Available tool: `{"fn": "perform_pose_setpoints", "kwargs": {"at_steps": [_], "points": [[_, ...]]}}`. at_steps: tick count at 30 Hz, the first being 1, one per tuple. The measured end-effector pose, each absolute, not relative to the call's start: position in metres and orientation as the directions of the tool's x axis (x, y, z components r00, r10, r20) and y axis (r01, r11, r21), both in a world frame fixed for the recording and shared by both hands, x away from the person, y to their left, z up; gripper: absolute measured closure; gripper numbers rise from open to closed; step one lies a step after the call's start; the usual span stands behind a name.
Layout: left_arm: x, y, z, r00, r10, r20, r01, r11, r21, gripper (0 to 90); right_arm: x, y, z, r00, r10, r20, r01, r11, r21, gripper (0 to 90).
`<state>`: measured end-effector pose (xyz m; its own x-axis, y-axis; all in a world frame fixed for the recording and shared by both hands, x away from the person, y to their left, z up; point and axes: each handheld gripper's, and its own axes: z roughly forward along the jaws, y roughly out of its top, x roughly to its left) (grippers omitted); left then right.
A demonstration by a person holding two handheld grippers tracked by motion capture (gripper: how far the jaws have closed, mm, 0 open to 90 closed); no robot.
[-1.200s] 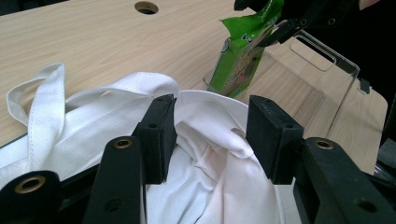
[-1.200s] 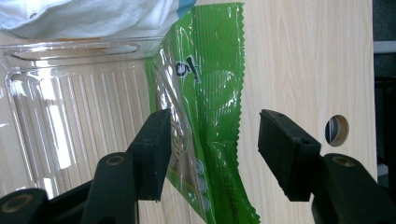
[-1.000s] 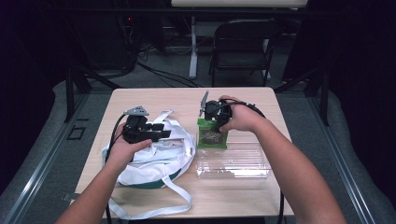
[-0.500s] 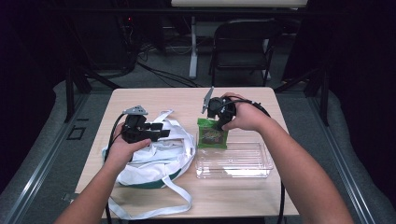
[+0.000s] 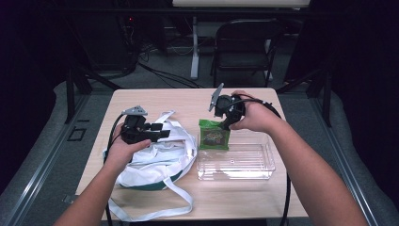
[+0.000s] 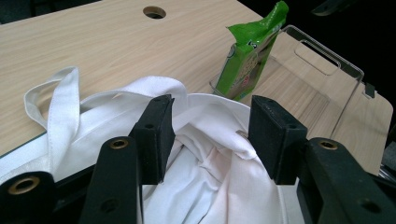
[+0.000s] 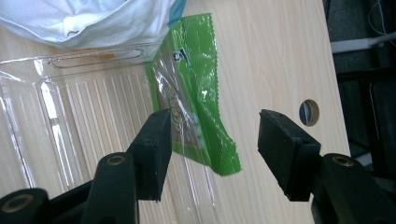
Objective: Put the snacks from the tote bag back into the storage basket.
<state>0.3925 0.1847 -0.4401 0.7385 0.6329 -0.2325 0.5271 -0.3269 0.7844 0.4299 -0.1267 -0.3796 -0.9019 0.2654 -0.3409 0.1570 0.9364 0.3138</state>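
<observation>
Your left gripper (image 5: 157, 133) rests on the white tote bag (image 5: 155, 157), its 2 jaws spread; in the left gripper view (image 6: 210, 140) folds of white cloth rise between the pads, but whether either pad presses the cloth cannot be told, since the bag's mouth hides the contact. The bag's 2 straps trail away: 1 loops just beside the left jaw, the other runs toward your edge of the table (image 5: 155, 101), partly hidden under your left forearm. Your right gripper (image 5: 221, 123) hangs above the green snack packet (image 5: 214, 134), its jaws wide apart and clear of it; they have just closed a little, with nothing pinched. In the right gripper view (image 7: 212, 154) the packet (image 7: 191, 102) lies below and ahead of the jaws, its lower part behind the left pad, its printing too glossy to read. The packet leans against the near-left end wall of the clear plastic tray (image 5: 244, 162); whether it stands inside or just outside that wall is hard to tell, because the tray is transparent. In the left gripper view the packet (image 6: 250, 49) and tray (image 6: 327, 70) stand ahead and to the right of the jaws, the tray's far corner cut off.
</observation>
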Motion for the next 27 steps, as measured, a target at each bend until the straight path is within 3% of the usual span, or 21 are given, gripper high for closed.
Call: {"fn": "perform_pose_setpoints", "kwargs": {"at_steps": [13, 18, 27], "points": [[0.391, 0.19, -0.439, 0.73, 0.643, -0.232, 0.53, -0.317, 0.786, 49.9, 0.406, -0.153, -0.37, -0.869, 0.396, -0.296, 0.268, 0.881, 0.391, 49.1], [0.39, 0.192, -0.441, 0.724, 0.648, -0.236, 0.533, -0.31, 0.787, 49.6, 0.391, -0.166, -0.377, -0.824, 0.495, -0.275, 0.357, 0.832, 0.425, 52.3], [0.388, 0.194, -0.446, 0.719, 0.654, -0.233, 0.539, -0.315, 0.781, 49.6, 0.371, -0.183, -0.399, -0.787, 0.577, -0.218, 0.42, 0.76, 0.496, 52.6]]}}
